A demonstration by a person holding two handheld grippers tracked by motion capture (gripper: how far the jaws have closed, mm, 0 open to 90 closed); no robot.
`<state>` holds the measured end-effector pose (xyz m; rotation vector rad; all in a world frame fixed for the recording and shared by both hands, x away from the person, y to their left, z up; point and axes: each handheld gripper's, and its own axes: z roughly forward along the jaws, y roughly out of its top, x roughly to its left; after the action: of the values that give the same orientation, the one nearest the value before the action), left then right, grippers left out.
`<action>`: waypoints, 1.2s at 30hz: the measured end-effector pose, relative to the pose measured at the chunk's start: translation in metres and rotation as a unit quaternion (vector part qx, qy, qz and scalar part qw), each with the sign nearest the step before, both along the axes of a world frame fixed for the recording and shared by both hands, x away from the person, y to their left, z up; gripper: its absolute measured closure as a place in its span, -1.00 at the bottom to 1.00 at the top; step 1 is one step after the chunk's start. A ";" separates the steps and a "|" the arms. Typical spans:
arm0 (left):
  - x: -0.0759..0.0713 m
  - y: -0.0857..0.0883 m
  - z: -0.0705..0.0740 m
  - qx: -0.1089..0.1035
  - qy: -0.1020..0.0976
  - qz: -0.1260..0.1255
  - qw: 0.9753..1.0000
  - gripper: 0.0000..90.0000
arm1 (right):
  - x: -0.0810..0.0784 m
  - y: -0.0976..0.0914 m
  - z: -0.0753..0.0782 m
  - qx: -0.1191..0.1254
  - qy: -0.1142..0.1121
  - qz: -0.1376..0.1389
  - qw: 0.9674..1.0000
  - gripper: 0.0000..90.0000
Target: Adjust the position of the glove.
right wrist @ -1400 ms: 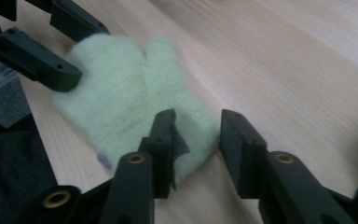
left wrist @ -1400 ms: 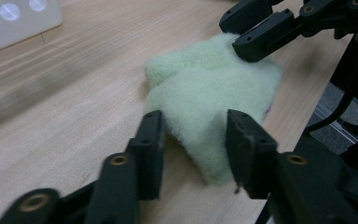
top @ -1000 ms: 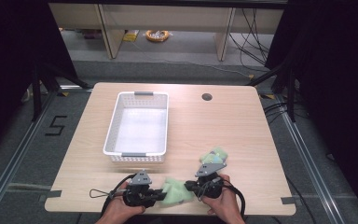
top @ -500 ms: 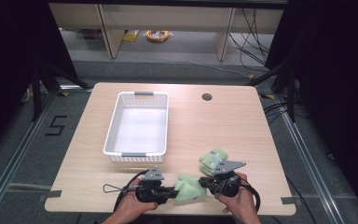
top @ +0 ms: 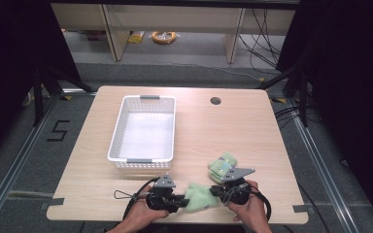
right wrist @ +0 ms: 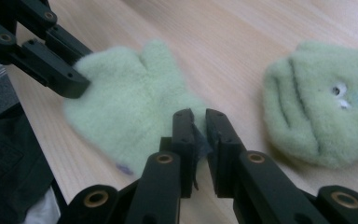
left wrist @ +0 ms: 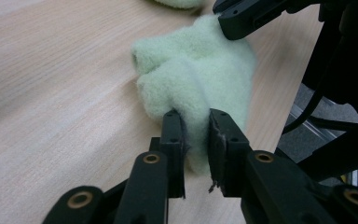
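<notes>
holding the green mitten (top: 199, 196) stretched between them at the worktop's (top: 252, 131) near edge, both grippers, left (top: 180, 201) and right (top: 215, 192), had just eased their narrow fingers, suggesting release was starting.

Two black hand-held grippers, left gripper (top: 180, 203) and right gripper (top: 214, 191), each topped by a grey three-cornered plate. Black cable looping off the left one, another curling round the right hand (top: 249, 209). Jaws of flat black bars, jointed with brass-ringed pivots and dotted with small dark screws; thin dark pads on inner faces, frayed at edges. Left hand (top: 143, 217) and forearm bare, no sleeve in sight.
</notes>
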<state>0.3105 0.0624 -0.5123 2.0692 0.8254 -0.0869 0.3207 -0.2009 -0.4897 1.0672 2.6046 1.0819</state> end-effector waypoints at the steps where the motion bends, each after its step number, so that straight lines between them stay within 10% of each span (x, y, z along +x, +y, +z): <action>1: 0.000 0.000 0.000 0.004 -0.002 0.000 1.000 0.65 | 0.001 -0.001 0.000 -0.012 0.001 0.004 1.000 0.81; 9: -0.002 0.001 0.004 0.024 -0.002 0.011 1.000 0.14 | 0.002 -0.001 -0.004 -0.023 0.005 0.000 1.000 0.56; 16: -0.007 0.012 0.014 0.023 -0.016 0.017 0.999 -0.12 | 0.006 -0.013 0.010 0.004 -0.034 -0.017 0.999 0.35; 23: -0.009 0.014 0.020 0.014 -0.019 0.023 0.999 -0.18 | 0.016 -0.030 0.022 -0.011 -0.070 -0.049 0.996 0.33; 36: -0.011 0.026 0.023 0.006 -0.021 0.035 0.999 -0.24 | 0.061 -0.033 0.014 -0.039 -0.052 -0.070 0.995 0.37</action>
<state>0.2991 0.0879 -0.4890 2.0447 0.8730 -0.0005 0.3816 -0.2336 -0.4754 1.1253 2.4286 0.9692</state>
